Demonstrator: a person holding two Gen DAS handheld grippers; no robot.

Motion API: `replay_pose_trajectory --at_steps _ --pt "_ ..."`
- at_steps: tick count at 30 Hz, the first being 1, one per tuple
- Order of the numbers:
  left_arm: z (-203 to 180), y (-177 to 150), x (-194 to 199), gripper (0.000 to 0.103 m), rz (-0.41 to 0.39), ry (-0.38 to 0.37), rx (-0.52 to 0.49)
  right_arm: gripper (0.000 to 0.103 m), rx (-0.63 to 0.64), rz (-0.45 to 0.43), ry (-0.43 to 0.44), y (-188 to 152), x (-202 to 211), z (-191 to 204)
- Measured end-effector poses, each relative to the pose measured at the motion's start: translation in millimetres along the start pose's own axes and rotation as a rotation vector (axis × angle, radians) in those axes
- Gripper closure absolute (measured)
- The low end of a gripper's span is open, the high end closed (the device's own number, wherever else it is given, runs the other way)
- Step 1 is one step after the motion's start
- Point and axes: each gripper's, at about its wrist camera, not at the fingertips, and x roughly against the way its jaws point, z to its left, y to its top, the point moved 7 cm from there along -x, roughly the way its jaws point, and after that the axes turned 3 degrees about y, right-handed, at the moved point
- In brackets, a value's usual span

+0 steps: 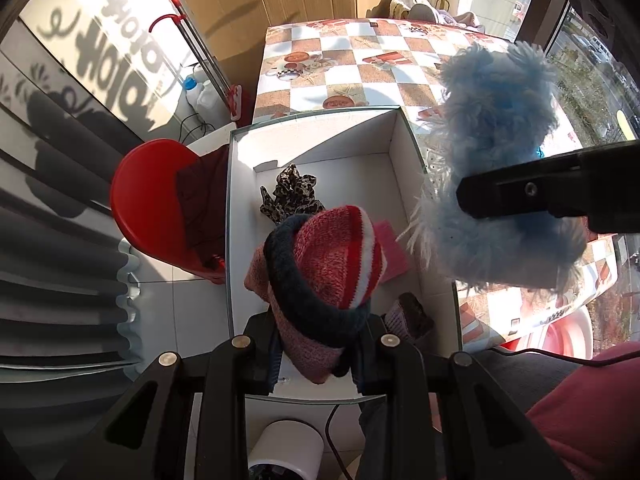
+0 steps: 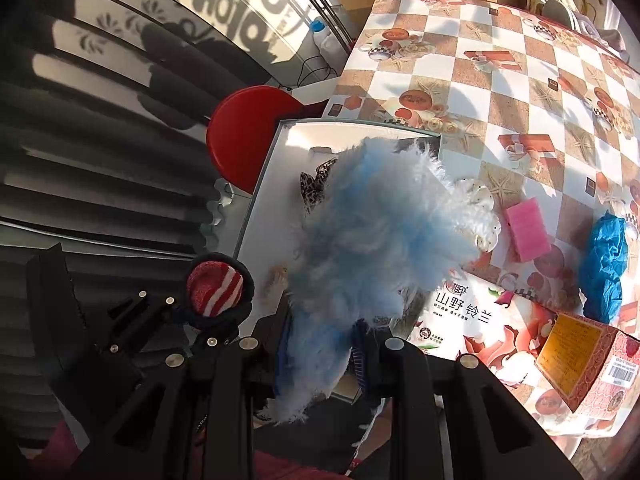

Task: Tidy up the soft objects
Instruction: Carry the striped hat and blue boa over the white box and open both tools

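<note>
My left gripper [image 1: 316,344] is shut on a red, pink and white knitted sock with a dark cuff [image 1: 324,264], held above the open white box [image 1: 320,128]. The sock also shows in the right wrist view [image 2: 216,290]. My right gripper [image 2: 320,344] is shut on a fluffy light-blue soft thing [image 2: 372,232], held over the box's right edge; it also shows in the left wrist view [image 1: 496,176]. Inside the box lie a leopard-print cloth [image 1: 290,194], a pink cloth [image 1: 394,248] and a dark knitted piece [image 1: 410,316].
The box stands at the near left corner of a table with a checkered cloth [image 2: 520,80]. On the table lie a pink sponge [image 2: 526,229], a blue crumpled cloth [image 2: 606,256], a tissue pack [image 2: 472,312] and a pink carton [image 2: 588,364]. A red stool [image 1: 148,204] stands left of the box.
</note>
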Motion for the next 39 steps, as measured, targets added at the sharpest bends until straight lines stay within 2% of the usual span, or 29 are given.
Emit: replay_pose_trajectory --at_steps 39 --pt "1.9 -3.1 -8.3 0.073 0.013 -0.013 0.005 0.076 -0.029 0.004 -0.009 0.2 -1.7 -2.6"
